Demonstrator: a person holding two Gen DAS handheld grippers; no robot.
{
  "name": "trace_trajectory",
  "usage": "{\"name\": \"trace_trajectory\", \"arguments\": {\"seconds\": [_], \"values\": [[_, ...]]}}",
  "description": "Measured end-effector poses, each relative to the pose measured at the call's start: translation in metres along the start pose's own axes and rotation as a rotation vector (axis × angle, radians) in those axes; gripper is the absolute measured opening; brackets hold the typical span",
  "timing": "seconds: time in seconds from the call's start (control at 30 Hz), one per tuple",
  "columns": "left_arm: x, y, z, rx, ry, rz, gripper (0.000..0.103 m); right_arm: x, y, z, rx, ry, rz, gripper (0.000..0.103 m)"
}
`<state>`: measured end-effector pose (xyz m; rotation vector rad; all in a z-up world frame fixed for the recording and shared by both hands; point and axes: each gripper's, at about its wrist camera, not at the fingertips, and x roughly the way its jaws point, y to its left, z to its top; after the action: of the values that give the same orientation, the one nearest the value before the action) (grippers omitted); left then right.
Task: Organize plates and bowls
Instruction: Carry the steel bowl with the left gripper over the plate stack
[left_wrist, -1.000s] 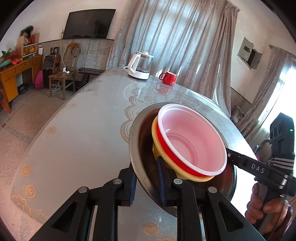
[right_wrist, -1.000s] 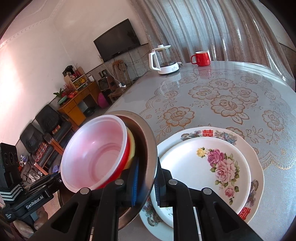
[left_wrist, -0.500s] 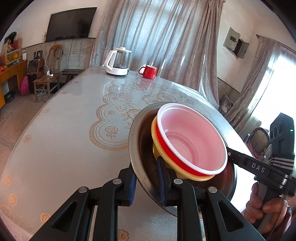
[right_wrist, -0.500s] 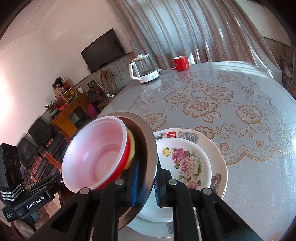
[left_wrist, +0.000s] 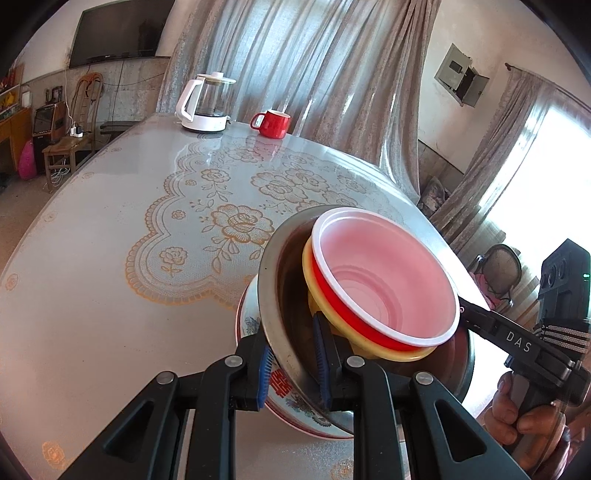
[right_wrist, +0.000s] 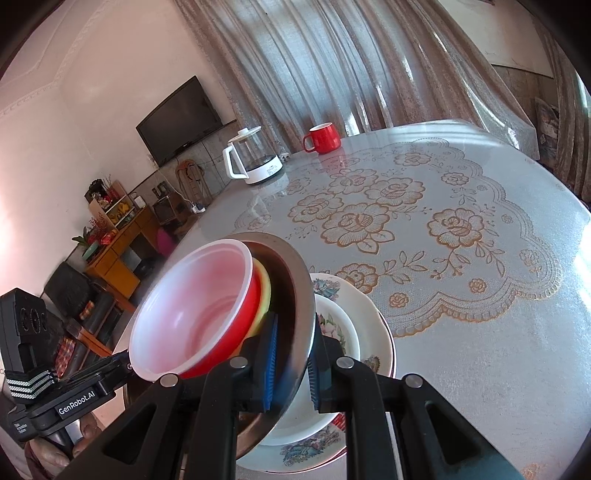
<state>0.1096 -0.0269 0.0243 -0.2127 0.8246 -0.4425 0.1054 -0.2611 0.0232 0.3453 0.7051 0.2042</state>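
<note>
1. Looking along the left gripper (left_wrist: 291, 369), its fingers are nearly shut, clamped on the near rim of the steel bowl (left_wrist: 273, 295): one blue pad outside the wall, one inside. Nested in that bowl sit a yellow bowl (left_wrist: 314, 295) and, inside it, a red bowl (left_wrist: 384, 273) with a pale lining. The stack hangs tilted above the floral plates (left_wrist: 295, 406), whose edge peeks out beneath. The right gripper (left_wrist: 476, 317) reaches in from the far side, a hand (left_wrist: 524, 417) on its handle.

2. Looking along the right gripper (right_wrist: 291, 365), its fingers are likewise pinched almost closed on the opposite rim of the steel bowl (right_wrist: 303, 295). The stacked plates (right_wrist: 373, 332), a smaller one on a larger, lie on the worktop (right_wrist: 480, 350) directly under and beside the bowl. Whether the bowl's base already touches the top plate is probably not settled from here; the bowl hides that spot.

3. Judged from both views, the step in hand is carrying the nested bowls over to set them on the plates.

4. The next move calls for levelling the bowl, centring it over the small plate and lowering both hands together before either grip loosens, or the stack may slide.
</note>
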Motion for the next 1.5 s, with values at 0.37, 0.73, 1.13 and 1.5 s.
{"name": "trace_trajectory", "arguments": {"seconds": [0.37,0.73,1.13,1.5], "values": [[0.026,-0.008,-0.005,0.018,0.062,0.008,0.02,0.017,-0.024,-0.004,0.043,0.034,-0.055,0.013],[0.038,-0.012,-0.009,0.044,0.089,0.044,0.02,0.033,-0.038,-0.013,0.069,0.074,-0.066,0.013],[0.036,-0.006,-0.009,0.014,0.097,0.044,0.02,0.034,-0.034,-0.011,0.05,0.091,-0.077,0.014],[0.039,-0.012,-0.009,0.045,0.094,0.084,0.021,0.03,-0.032,-0.014,0.041,0.104,-0.079,0.016]]}}
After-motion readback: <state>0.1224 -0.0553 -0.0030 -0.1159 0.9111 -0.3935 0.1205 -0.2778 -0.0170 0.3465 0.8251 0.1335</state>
